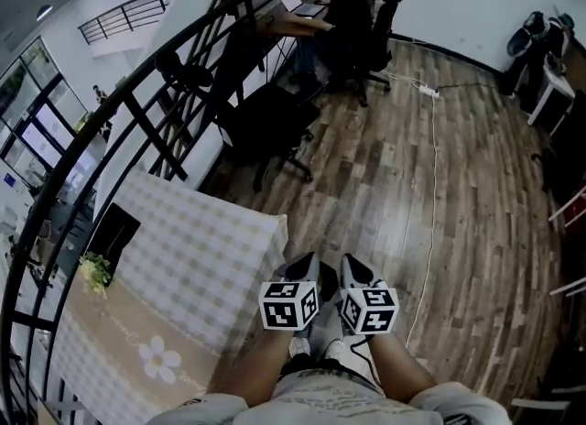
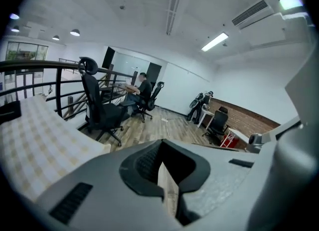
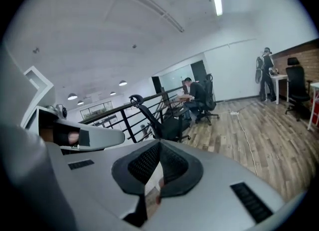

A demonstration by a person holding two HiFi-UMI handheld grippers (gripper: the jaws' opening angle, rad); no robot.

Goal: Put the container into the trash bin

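Container and trash bin show in none of the three views, so where they are cannot be told. At the lower middle of the head view the left gripper (image 1: 308,260) and the right gripper (image 1: 352,261) are held side by side, just apart, above the wooden floor (image 1: 458,185), their marker cubes facing up. In the left gripper view the left gripper's fingers (image 2: 144,163) are drawn together until the tips meet, with nothing between them and only a thin slit of floor showing behind. In the right gripper view the right gripper's fingers (image 3: 144,164) are likewise pressed together at the tips, holding nothing. At the lower left of the head view lies a surface (image 1: 197,249) under a checked cloth, with a small plant (image 1: 94,272) near its left edge. A black railing (image 1: 137,93) curves along the left of the frame, and a black office chair (image 1: 270,125) stands beside it. At the upper middle a person (image 1: 343,11) sits at a desk, and a white cable (image 1: 432,139) runs across the floor.
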